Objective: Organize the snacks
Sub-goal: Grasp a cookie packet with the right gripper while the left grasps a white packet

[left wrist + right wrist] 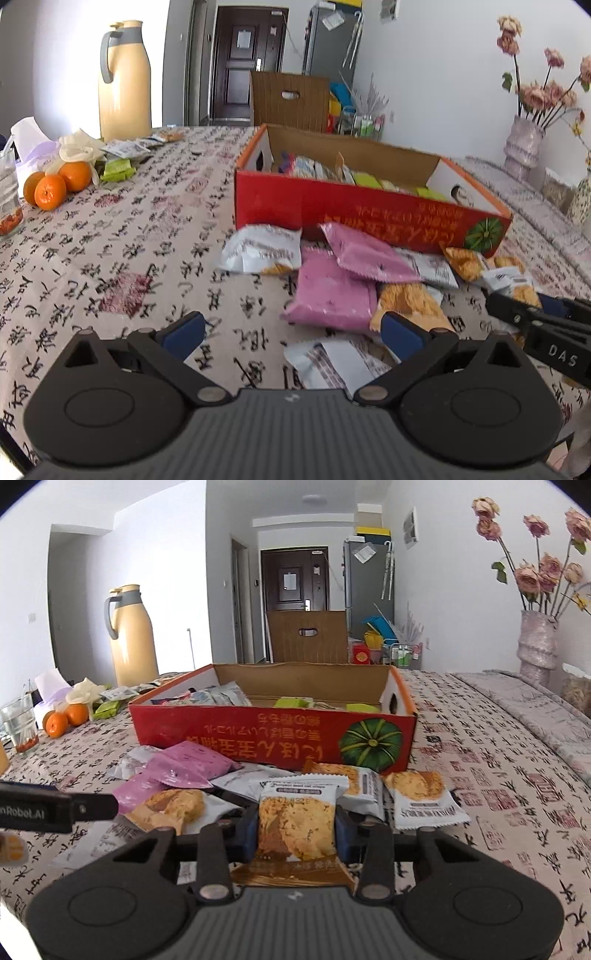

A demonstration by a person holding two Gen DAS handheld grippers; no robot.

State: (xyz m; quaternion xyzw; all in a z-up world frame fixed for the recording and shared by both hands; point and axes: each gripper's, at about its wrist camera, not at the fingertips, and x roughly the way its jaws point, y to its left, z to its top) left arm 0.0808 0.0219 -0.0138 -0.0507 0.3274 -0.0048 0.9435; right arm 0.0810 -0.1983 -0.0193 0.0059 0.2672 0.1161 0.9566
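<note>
With our right gripper [297, 830] clamped on a biscuit packet [297, 821] and our left gripper [291, 330] wide open, we must next lift it into the red box [273, 734] ahead.

Bright daylight glares from the left, edges bow fisheye-style, and nearby packets seem slightly blurred.
</note>
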